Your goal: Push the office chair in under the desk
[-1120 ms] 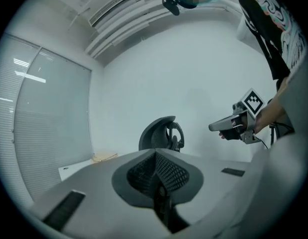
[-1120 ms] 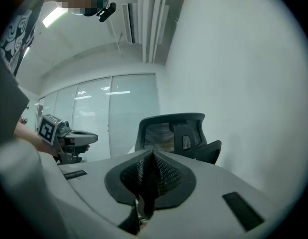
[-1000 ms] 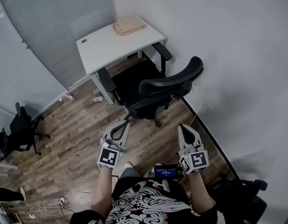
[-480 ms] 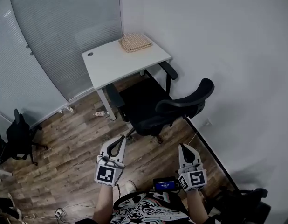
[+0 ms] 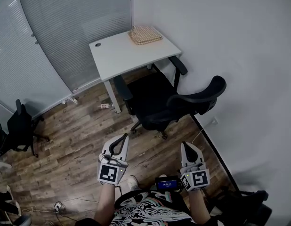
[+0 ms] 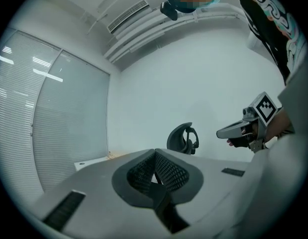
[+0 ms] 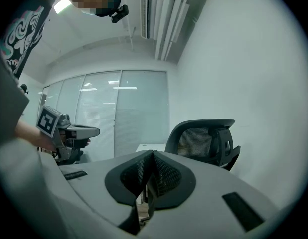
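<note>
Against the far glass partition (image 5: pixel 65 27), the head view shows a white desk (image 5: pixel 122 55) with a woven mat (image 5: pixel 145 34) on its far right corner. The black office chair (image 5: pixel 169 102) stands on the wood floor (image 5: pixel 75 140) at the desk's near right side, with its backrest toward the near right. Both tools sit nearer, well apart from the chair: the left tool (image 5: pixel 122 138) and the right tool (image 5: pixel 186 146), each with its jaws together.

The left gripper view shows the left tool (image 6: pixel 155 154) pinched shut on nothing. The chair's backrest (image 6: pixel 183 138) is far ahead and the right tool (image 6: pixel 243 128) is at right.

The right gripper view shows the right tool (image 7: pixel 153 156) likewise closed and empty. The backrest (image 7: pixel 204 138) is ahead at right and the left tool (image 7: pixel 81 131) is at left.
</note>
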Action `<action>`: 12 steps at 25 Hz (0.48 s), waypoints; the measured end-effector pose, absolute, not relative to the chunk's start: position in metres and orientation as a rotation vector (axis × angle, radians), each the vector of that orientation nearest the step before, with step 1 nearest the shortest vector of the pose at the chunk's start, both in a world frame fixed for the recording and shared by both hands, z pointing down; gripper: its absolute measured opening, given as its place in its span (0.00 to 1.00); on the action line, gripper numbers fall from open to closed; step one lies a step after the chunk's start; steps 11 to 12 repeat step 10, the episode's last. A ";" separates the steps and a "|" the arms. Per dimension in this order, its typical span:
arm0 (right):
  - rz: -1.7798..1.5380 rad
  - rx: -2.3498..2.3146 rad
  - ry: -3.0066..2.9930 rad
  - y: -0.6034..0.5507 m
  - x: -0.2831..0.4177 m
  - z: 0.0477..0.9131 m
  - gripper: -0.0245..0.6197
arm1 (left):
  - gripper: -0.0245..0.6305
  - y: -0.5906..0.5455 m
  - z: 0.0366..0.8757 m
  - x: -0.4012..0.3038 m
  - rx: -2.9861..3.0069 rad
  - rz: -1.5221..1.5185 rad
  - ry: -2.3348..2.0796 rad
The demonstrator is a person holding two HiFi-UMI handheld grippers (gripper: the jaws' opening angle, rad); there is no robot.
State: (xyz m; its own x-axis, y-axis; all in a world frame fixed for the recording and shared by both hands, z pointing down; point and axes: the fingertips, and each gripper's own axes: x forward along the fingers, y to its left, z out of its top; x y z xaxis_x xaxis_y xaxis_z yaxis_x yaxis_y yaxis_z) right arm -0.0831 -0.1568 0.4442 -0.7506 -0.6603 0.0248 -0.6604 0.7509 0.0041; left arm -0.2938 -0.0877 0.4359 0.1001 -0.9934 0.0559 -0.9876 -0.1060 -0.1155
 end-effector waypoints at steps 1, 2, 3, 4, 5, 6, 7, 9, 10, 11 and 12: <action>0.012 1.098 -2.921 -0.156 -0.084 0.445 0.07 | 0.08 -0.087 0.436 -0.295 -2.290 -0.181 2.070; 0.021 1.099 -2.926 -0.155 -0.084 0.446 0.07 | 0.08 -0.087 0.436 -0.296 -2.289 -0.181 2.071; 0.026 1.098 -2.927 -0.155 -0.085 0.446 0.07 | 0.08 -0.087 0.435 -0.296 -2.289 -0.182 2.070; 0.025 1.096 -2.926 -0.155 -0.086 0.446 0.07 | 0.08 -0.088 0.435 -0.296 -2.290 -0.184 2.068; 0.022 1.092 -2.926 -0.155 -0.086 0.446 0.07 | 0.08 -0.088 0.436 -0.296 -2.291 -0.188 2.066; 0.022 1.089 -2.926 -0.156 -0.086 0.445 0.07 | 0.08 -0.089 0.436 -0.295 -2.293 -0.192 2.066; 0.023 1.086 -2.925 -0.156 -0.086 0.445 0.07 | 0.08 -0.089 0.437 -0.294 -2.294 -0.196 2.067; 0.026 1.080 -2.923 -0.156 -0.084 0.445 0.07 | 0.08 -0.088 0.438 -0.292 -2.294 -0.202 2.072; 0.027 1.076 -2.922 -0.155 -0.083 0.445 0.07 | 0.08 -0.087 0.438 -0.291 -2.293 -0.205 2.074; 0.027 1.076 -2.922 -0.155 -0.083 0.445 0.07 | 0.08 -0.087 0.438 -0.291 -2.293 -0.205 2.074; 0.027 1.076 -2.922 -0.155 -0.083 0.445 0.07 | 0.08 -0.087 0.438 -0.291 -2.293 -0.205 2.074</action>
